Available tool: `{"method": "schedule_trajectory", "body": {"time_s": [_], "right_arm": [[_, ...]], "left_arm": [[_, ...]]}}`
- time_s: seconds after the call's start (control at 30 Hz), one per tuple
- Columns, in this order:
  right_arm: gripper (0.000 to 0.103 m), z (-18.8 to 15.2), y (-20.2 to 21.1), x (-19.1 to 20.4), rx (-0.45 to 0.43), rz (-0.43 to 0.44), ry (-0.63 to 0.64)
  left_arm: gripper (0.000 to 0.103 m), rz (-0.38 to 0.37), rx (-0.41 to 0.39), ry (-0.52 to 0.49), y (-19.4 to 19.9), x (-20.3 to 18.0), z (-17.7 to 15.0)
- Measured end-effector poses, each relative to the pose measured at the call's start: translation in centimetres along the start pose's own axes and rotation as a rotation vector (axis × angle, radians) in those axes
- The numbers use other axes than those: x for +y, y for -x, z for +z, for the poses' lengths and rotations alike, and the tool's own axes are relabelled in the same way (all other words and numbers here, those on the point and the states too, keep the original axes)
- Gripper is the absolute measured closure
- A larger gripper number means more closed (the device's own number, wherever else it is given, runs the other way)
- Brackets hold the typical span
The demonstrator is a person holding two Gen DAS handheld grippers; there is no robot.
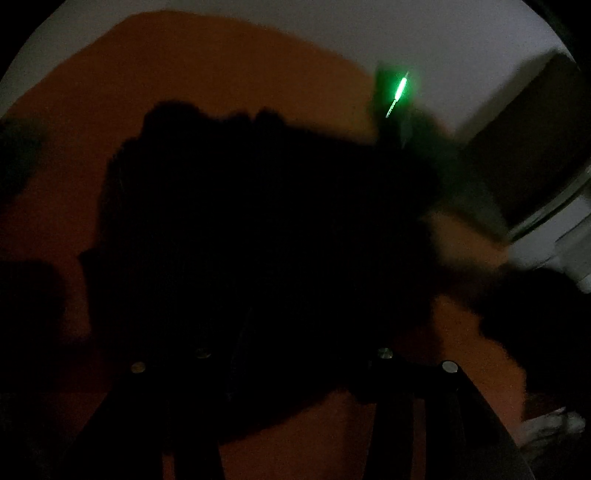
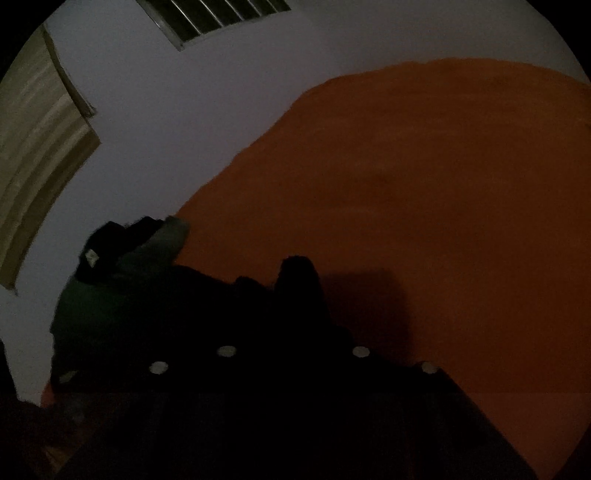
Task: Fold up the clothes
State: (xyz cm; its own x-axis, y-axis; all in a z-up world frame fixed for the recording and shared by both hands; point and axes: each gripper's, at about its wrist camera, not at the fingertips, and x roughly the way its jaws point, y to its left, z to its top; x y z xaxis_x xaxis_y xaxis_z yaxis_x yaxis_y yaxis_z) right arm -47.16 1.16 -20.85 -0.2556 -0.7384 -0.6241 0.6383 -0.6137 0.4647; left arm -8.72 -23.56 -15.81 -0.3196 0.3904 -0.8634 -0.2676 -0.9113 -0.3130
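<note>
Left wrist view is very dark, so you can read only the big shapes. Your left tool (image 1: pixel 291 354) enters from the bottom edge, and four small round metal spots mark its fingers. Over them lies a large black garment (image 1: pixel 258 229), which covers the middle of the picture and hides the fingertips completely. For this reason I cannot tell how wide this tool stands or whether it holds the cloth. The garment rests on an orange surface (image 1: pixel 184 74), and this orange colour shows around it above, on the left and below on the right. Behind the orange surface you see a pale wall (image 1: pixel 461 44). A bright green light (image 1: pixel 400 88) glows on a dark blurred object at the upper right of the garment; what this object is, I cannot say.

Right wrist view shows your right tool (image 2: pixel 291 354), also coming from the bottom, also with four pale round spots on the fingers. The same black garment (image 2: pixel 229 306) lies over and before the fingers, with one dark lump standing up near the middle. Here too the tips are lost in the dark, so the opening and the grip are not readable. A grey-green sleeve (image 2: pixel 122 295) reaches in from the left, beside the garment. The orange surface (image 2: pixel 424 184) fills the right half, and a window grille (image 2: pixel 214 18) sits at the top of the wall.
</note>
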Motion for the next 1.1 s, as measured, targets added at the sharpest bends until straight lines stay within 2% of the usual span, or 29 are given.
{"method": "schedule_trajectory", "body": {"time_s": [0.03, 0.07, 0.1, 0.17, 0.23, 0.27, 0.33, 0.4, 0.43, 0.5, 0.53, 0.57, 0.6, 0.63, 0.67, 0.7, 0.73, 0.8, 0.87, 0.93, 1.0, 1.03, 1.1], "right_arm": [[0.045, 0.3, -0.3, 0.4, 0.013, -0.024, -0.003], [0.04, 0.9, -0.4, 0.7, 0.04, -0.047, -0.034], [0.04, 1.6, 0.1, 0.0, 0.047, -0.047, -0.093], [0.04, 2.0, 4.5, -1.1, 0.005, -0.06, -0.179], [0.04, 1.4, 8.1, -1.4, 0.0, -0.034, -0.205], [0.04, 0.5, 9.6, -1.0, 0.028, 0.01, -0.217], [0.04, -1.7, 11.3, 0.4, 0.08, 0.085, -0.242], [0.04, -4.4, 11.9, 2.6, 0.118, 0.113, -0.217], [0.04, -5.5, 11.6, 4.0, 0.131, 0.102, -0.179], [0.039, -7.9, 10.6, 6.6, 0.149, 0.026, -0.04], [0.041, -9.0, 10.2, 7.5, 0.16, -0.016, 0.029], [0.067, -9.9, 9.7, 8.1, 0.168, -0.052, 0.081], [0.081, -10.3, 9.1, 7.2, 0.158, -0.05, 0.014], [0.084, -10.7, 8.6, 6.2, 0.149, -0.049, -0.054], [0.084, -11.0, 8.1, 5.3, 0.142, -0.046, -0.114], [0.081, -11.3, 7.9, 4.7, 0.155, -0.036, -0.121], [0.071, -11.5, 7.7, 4.1, 0.168, -0.026, -0.129], [0.062, -12.0, 7.3, 3.0, 0.193, -0.01, -0.138], [0.061, -10.4, 8.0, 4.2, 0.179, -0.065, -0.047], [0.06, -8.6, 8.7, 5.9, 0.139, -0.076, 0.023], [0.053, -6.8, 10.0, 6.8, 0.098, -0.078, 0.079], [0.048, -5.8, 9.7, 7.4, 0.083, -0.091, 0.096], [0.048, -4.0, 8.0, 8.2, 0.066, -0.106, 0.095]], "left_arm": [[0.057, 0.011, 0.001, 0.005, -0.1, 0.2, -0.2], [0.057, 0.011, -0.002, 0.015, 0.0, 0.5, -0.3], [0.057, 0.011, -0.004, 0.024, 0.2, 0.7, -0.4], [0.057, 0.012, -0.01, 0.043, 0.5, 1.2, -0.7], [0.057, 0.005, -0.022, 0.062, 1.6, 1.6, -0.9], [0.057, -0.003, -0.032, 0.071, 2.8, 1.7, -0.8], [0.057, -0.036, -0.122, 0.092, 6.6, 2.5, -0.5], [0.053, -0.028, -0.106, 0.125, 6.4, 3.6, -0.1], [0.042, -0.022, -0.09, 0.142, 6.1, 4.2, 0.1], [0.04, -0.009, -0.058, 0.177, 5.4, 5.4, 0.4], [0.04, -0.003, -0.042, 0.194, 5.0, 6.1, 0.6], [0.04, 0.004, -0.026, 0.211, 4.7, 6.7, 0.8], [0.042, 0.024, -0.027, 0.22, 4.1, 7.2, 0.3], [0.05, 0.048, -0.033, 0.226, 3.4, 7.6, -0.5], [0.055, 0.063, -0.044, 0.225, 3.5, 7.8, -1.0], [0.055, 0.075, -0.055, 0.223, 3.7, 7.8, -1.5], [0.055, 0.087, -0.067, 0.22, 4.0, 7.8, -2.0], [0.055, 0.078, -0.068, 0.237, 5.2, 8.2, -2.5], [0.055, 0.064, -0.066, 0.256, 6.5, 8.7, -2.9], [0.054, 0.023, -0.114, 0.264, 8.4, 6.7, -3.6], [0.053, -0.017, -0.147, 0.243, 10.0, 6.3, -1.6], [0.048, -0.023, -0.147, 0.232, 10.0, 6.2, -0.2], [0.041, -0.028, -0.138, 0.215, 9.3, 6.4, 2.5]]}}
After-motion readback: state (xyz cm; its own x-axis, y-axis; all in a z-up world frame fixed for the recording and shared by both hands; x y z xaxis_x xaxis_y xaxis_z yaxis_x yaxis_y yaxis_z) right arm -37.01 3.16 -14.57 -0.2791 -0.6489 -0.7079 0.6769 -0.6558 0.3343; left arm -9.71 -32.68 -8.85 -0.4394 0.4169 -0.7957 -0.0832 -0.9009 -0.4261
